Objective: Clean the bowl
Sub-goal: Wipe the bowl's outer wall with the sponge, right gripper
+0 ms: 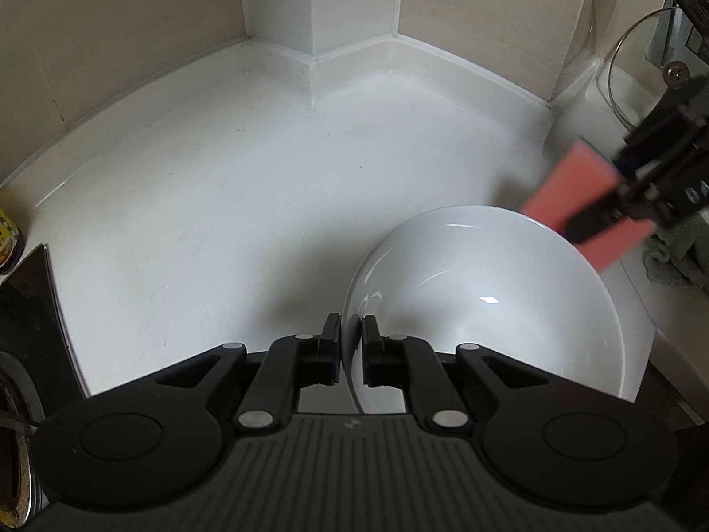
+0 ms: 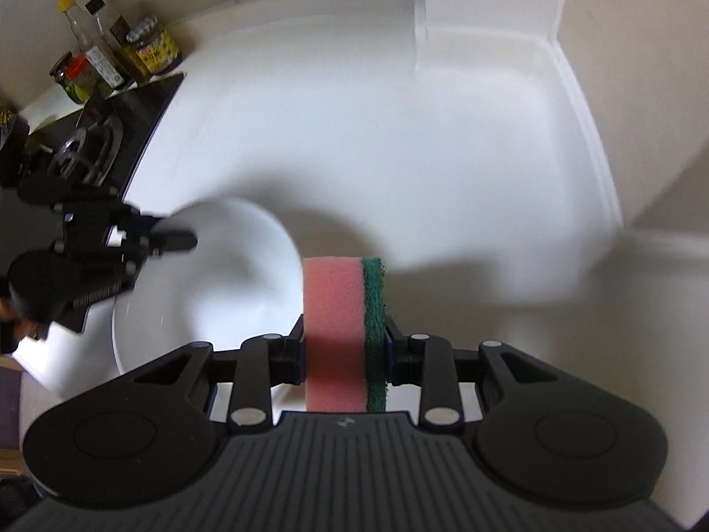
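A white bowl is held tilted above the white counter, its rim pinched in my left gripper, which is shut on it. My right gripper is shut on a pink sponge with a green scouring side. In the left wrist view the sponge and right gripper hover at the bowl's far right rim. In the right wrist view the bowl lies left of the sponge, with the left gripper on its left rim.
White counter meets a wall corner and a white pillar. A black stove is on the left, with bottles and jars behind it. A glass lid and a green cloth are on the right.
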The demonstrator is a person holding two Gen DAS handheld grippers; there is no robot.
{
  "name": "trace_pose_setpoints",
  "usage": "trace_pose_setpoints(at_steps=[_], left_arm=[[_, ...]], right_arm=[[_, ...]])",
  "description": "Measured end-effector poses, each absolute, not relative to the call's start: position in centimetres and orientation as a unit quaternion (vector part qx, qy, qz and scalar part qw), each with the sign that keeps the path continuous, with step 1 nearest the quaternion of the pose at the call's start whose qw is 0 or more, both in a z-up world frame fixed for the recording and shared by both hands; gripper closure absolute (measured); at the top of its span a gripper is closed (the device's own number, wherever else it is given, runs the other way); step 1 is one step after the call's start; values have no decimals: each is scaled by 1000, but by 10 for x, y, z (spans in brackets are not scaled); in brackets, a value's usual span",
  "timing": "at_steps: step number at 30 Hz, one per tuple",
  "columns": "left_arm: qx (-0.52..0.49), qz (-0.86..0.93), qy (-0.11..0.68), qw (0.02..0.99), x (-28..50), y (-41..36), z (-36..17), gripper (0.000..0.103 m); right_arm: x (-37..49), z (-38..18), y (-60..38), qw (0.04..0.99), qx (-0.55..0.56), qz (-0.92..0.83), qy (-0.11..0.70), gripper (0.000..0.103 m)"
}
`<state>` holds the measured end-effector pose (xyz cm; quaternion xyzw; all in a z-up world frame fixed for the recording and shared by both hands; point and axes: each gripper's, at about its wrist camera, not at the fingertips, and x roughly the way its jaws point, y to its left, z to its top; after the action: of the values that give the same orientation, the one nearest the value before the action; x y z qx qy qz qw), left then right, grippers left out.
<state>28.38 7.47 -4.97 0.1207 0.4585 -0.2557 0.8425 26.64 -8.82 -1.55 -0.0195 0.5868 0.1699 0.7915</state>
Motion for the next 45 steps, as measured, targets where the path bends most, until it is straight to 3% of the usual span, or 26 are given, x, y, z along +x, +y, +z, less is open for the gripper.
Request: trace_pose_setpoints(at_steps=[6,8,9,12,14,17,25,36,45], left_arm=[[117,-262,478,830,294,76,-46,95],[83,-223,493,837,292,81,-43,85],[73,-204,496,841,287,83,-41,84],[45,-168,505,846,273,88,-41,85],[36,-165,512,842,267,88,-46,97],[58,-193,511,836,273,85,-50,98],[153,-300,479,811,307,75,-49,96],[80,-191,484,850,254,93,-43,95],[201,-307,473,801,291,72,-38,95]], right_arm=[[275,-19,-77,802,-33,169,571,76],[274,-20,-78,804,-30,173,569,76],[274,-20,-79,804,-28,173,568,76],[271,-21,-81,803,-25,172,570,76],[265,-21,-82,801,-24,172,573,76],[262,-19,-85,792,-29,179,583,76],[291,-17,-86,783,-31,180,594,76],[277,-15,-94,789,1,178,588,76],[284,-10,-90,784,-14,183,592,76]])
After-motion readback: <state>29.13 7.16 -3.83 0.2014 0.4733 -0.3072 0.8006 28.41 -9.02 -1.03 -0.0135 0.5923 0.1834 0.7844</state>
